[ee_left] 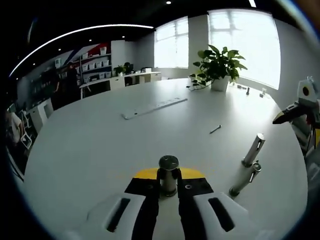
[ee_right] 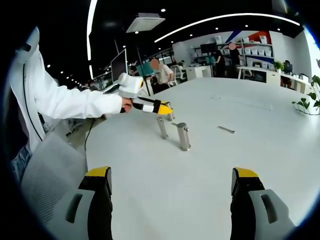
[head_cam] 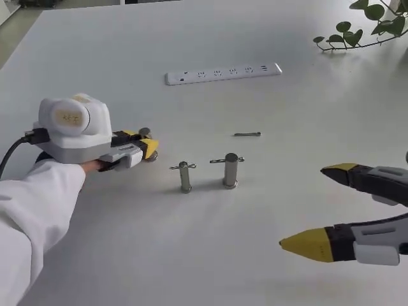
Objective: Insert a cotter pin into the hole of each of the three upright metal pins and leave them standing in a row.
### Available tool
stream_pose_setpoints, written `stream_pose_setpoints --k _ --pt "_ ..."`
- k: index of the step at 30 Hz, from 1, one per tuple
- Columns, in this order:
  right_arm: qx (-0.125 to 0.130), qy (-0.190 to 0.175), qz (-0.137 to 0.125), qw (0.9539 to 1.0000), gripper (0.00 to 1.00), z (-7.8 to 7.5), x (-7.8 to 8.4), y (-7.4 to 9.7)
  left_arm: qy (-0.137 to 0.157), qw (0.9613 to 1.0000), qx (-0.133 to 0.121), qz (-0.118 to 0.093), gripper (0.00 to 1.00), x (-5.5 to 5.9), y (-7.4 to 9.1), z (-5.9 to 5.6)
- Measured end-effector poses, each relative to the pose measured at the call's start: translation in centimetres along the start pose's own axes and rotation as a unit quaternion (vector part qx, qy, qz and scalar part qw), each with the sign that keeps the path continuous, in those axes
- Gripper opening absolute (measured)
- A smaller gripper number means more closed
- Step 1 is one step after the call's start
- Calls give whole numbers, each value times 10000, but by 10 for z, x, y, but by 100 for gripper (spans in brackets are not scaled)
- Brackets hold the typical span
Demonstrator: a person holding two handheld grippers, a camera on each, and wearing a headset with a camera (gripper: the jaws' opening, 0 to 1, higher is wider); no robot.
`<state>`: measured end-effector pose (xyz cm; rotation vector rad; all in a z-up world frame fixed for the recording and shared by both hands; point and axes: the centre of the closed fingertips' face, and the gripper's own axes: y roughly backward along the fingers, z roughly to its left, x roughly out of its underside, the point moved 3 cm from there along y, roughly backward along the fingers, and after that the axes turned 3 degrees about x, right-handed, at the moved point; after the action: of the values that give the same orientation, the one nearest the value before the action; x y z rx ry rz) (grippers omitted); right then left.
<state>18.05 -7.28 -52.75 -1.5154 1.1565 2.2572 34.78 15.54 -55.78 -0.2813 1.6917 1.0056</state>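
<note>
Evidently the left gripper (head_cam: 145,150) is clamped on the third metal pin (ee_left: 168,172), upright on the table (head_cam: 191,255), probably steadying it for the loose cotter pin (head_cam: 247,134). That cotter pin lies beyond the two fitted pins (head_cam: 185,176) (head_cam: 231,171), well apart from the right gripper (head_cam: 301,206), which hovers with its jaws spread.

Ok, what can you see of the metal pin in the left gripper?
The metal pin is a short, shiny, steel-looking cylinder with a flat round cap and a groove just below it. It stands upright on the white table, clamped between the yellow-tipped jaws of the left gripper.
</note>
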Motion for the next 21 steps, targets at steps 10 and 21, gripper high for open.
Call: stream_pose_setpoints --k 10,21 --pt "-89 72 16 9999 98 5 -3 -3 -246 9994 115 -199 11 -19 27 -15" --pt "-227 204 -3 9995 95 14 -10 -3 -28 9993 102 -351 11 -10 77 -46"
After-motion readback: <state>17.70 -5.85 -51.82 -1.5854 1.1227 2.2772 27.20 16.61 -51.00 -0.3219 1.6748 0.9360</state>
